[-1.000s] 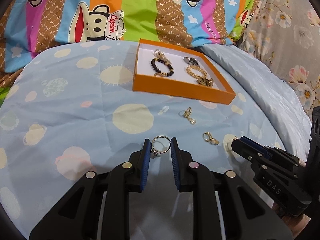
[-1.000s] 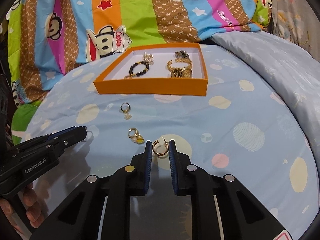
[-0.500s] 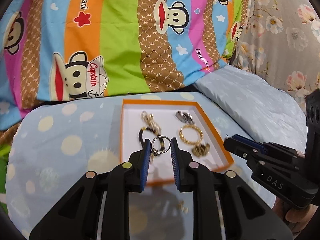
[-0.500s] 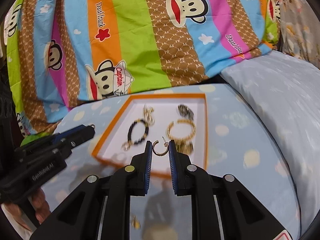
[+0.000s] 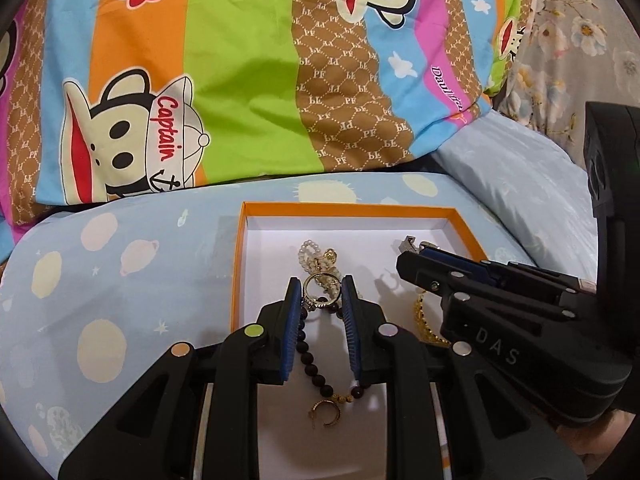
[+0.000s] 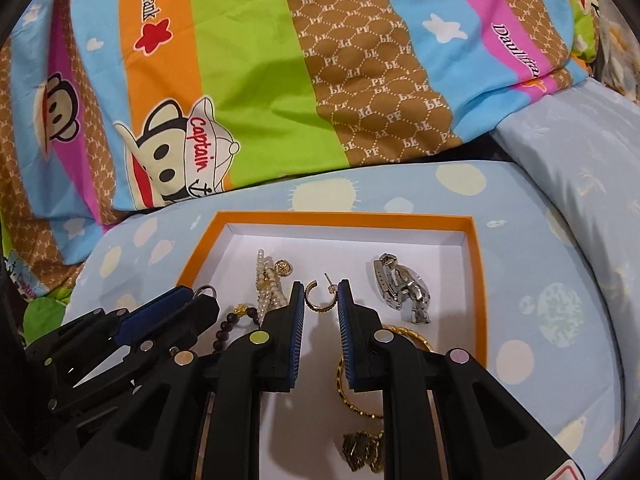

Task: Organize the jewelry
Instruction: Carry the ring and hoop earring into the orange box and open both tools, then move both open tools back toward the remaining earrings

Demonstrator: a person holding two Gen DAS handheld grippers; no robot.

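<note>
An orange box [image 5: 237, 264] with a white floor lies on the pale blue sheet. My left gripper [image 5: 320, 290] is shut on a silver ring [image 5: 318, 289], held above the box's left half. My right gripper [image 6: 319, 294] is shut on a gold hoop earring [image 6: 318, 295], hanging over the middle of the orange box [image 6: 476, 272]. In the box lie a pearl bracelet [image 6: 266, 280], a dark bead bracelet [image 5: 310, 354], a gold chain bracelet [image 6: 348, 396], a silver clasp piece [image 6: 402, 292] and a gold earring [image 5: 326, 416]. Each gripper shows in the other's view: the right gripper [image 5: 416, 254], the left gripper [image 6: 200, 296].
A bright striped cartoon-monkey quilt [image 5: 240, 80] rises behind the box. A pale blue pillow [image 6: 580, 184] lies to the right. The dotted blue sheet [image 5: 100, 280] spreads left of the box. A hand [image 5: 592, 444] shows at the lower right.
Both grippers have travelled forward from over the sheet to above the box, each keeping its piece. The loose earrings on the sheet have dropped out of view.
</note>
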